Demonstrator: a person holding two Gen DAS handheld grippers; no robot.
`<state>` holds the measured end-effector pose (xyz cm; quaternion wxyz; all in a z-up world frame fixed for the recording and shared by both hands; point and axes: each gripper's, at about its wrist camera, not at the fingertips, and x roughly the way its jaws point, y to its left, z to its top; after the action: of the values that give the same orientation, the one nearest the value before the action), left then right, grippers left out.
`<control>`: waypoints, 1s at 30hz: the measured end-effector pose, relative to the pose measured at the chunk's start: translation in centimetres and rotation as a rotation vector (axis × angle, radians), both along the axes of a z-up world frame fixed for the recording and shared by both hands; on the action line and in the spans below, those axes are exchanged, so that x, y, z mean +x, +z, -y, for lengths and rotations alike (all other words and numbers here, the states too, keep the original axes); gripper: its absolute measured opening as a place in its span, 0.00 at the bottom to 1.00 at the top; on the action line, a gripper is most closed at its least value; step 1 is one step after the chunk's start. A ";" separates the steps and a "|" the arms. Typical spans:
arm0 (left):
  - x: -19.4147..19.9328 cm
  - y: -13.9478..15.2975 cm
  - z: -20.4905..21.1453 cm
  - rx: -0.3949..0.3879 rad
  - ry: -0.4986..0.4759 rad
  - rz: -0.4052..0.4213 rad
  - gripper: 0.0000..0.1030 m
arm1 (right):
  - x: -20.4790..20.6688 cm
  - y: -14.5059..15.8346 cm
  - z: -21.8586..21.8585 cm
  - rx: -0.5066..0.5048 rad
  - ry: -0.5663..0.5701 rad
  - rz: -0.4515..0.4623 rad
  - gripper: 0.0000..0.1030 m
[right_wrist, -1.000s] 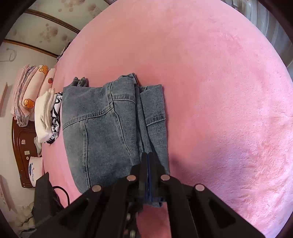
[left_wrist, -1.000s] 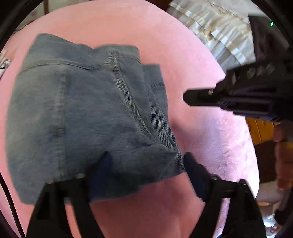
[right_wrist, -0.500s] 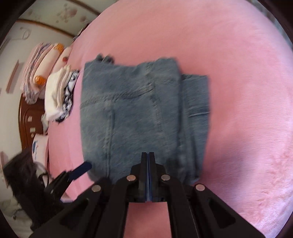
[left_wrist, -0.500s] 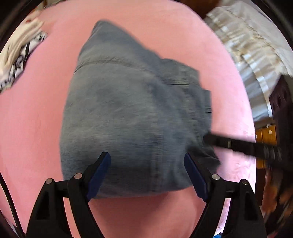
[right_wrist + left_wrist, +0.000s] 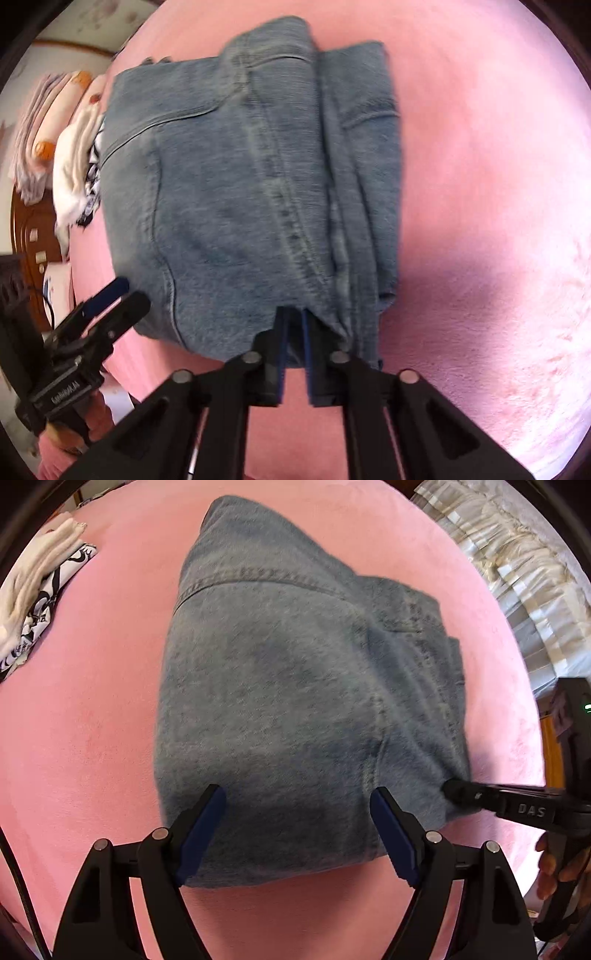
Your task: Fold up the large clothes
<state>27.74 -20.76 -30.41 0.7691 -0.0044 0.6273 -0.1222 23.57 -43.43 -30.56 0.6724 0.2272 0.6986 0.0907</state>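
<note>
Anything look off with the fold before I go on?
Slightly. The folded jeans are not squared: a narrower under layer sticks out past the top layer along one side. The right gripper pinches the near edge; the left gripper is open.

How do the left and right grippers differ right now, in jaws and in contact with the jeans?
The left gripper has its jaws spread wide, while the right gripper has its jaws nearly together. The left gripper hangs over the near edge of the folded jeans with nothing pinched; the right gripper's narrow gap holds the denim edge at the near right corner. Both sit at the jeans' near edge above the pink blanket.
</note>
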 end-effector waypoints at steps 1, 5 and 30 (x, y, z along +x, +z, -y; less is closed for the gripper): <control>-0.1 -0.4 0.0 0.002 0.000 0.000 0.78 | -0.1 -0.1 -0.3 -0.027 0.014 0.010 0.00; 0.5 -2.2 -0.3 -0.019 0.010 -0.007 0.78 | -0.4 -0.2 -1.9 -0.106 0.069 0.054 0.00; 4.3 4.2 -5.2 0.052 0.150 0.100 0.76 | 3.0 4.4 -3.4 -0.158 0.053 0.150 0.70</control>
<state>32.06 -15.58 -26.18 0.8064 -0.0253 0.5889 -0.0481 26.55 -40.07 -26.13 0.7360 0.1474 0.6570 0.0698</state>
